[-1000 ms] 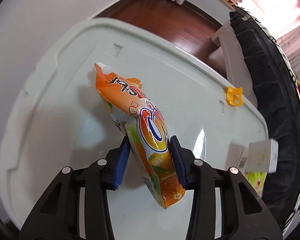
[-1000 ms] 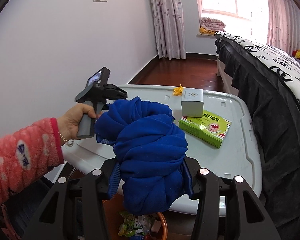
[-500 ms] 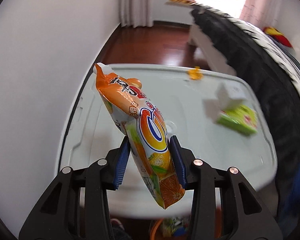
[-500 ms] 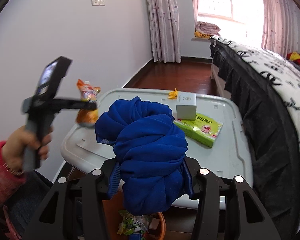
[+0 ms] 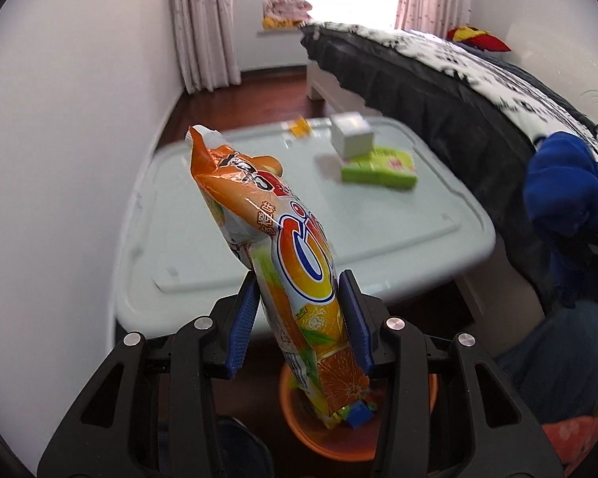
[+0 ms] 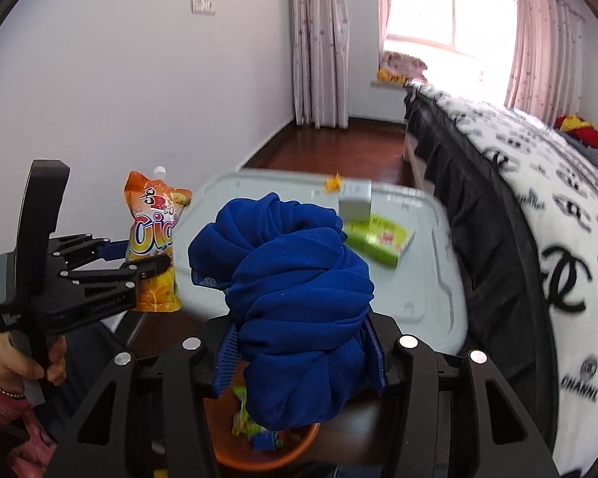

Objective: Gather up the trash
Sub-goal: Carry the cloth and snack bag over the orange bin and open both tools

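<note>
My left gripper [image 5: 299, 279] is shut on an orange juice pouch [image 5: 295, 263], which stands upright between the blue pads. The pouch's lower end hangs over an orange bin [image 5: 295, 428] on the floor. In the right wrist view the left gripper [image 6: 147, 255] holds the same pouch [image 6: 153, 235] beside the near left corner of the white lid. My right gripper [image 6: 301, 342] is shut on a bundled blue cloth [image 6: 295, 290] above the bin [image 6: 303, 444], which holds several wrappers. The cloth [image 5: 566, 195] also shows at the right edge of the left wrist view.
On the white storage-box lid [image 5: 378, 231] lie a green box [image 5: 382, 165], a small white box [image 5: 353, 135] and a yellow scrap [image 5: 301, 125]. A bed with a black skirt [image 6: 498, 219] runs along the right. A white wall closes the left side.
The left gripper has drawn back off the lid with the pouch, rolled, and now hangs past its near edge over the bin. The right gripper pulled back slightly with the cloth.
</note>
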Action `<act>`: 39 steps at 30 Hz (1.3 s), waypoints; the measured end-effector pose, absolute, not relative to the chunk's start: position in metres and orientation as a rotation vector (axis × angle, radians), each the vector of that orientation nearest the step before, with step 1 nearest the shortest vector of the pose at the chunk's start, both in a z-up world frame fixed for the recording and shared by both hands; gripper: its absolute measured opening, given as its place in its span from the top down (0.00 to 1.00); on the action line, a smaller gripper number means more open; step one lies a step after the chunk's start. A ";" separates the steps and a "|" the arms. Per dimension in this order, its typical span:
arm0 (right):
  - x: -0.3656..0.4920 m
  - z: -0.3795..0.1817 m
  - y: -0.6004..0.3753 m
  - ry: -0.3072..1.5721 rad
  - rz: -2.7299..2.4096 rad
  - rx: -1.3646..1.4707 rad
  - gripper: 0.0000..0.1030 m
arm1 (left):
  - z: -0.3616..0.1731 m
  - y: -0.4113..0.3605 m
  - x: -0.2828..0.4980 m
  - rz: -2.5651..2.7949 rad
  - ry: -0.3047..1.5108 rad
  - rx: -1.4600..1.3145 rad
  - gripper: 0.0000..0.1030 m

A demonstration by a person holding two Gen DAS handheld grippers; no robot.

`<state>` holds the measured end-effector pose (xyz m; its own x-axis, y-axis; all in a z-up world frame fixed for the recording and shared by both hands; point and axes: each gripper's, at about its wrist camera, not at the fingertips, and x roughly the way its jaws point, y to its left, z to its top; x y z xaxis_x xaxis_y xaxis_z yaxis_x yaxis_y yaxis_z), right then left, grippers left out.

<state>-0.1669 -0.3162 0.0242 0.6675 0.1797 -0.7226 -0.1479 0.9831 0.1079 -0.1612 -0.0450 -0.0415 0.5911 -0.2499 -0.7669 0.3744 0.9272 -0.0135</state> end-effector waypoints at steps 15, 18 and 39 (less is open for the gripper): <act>-0.151 -0.103 -0.291 1.179 0.196 0.150 0.51 | -0.174 -0.062 -0.178 -0.433 1.205 0.185 0.60; -0.151 -0.112 -0.289 1.206 0.191 0.148 0.50 | -0.183 -0.064 -0.181 -0.451 1.244 0.203 0.60; -0.150 -0.103 -0.304 1.150 0.133 0.205 0.23 | -0.192 -0.061 -0.183 -0.400 1.276 0.224 0.23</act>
<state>-0.1499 -0.3036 -0.1025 0.4034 0.2096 -0.8907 0.0007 0.9734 0.2293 -0.1827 -0.0612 -0.1924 0.2347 -0.1662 -0.9578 0.4109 0.9099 -0.0572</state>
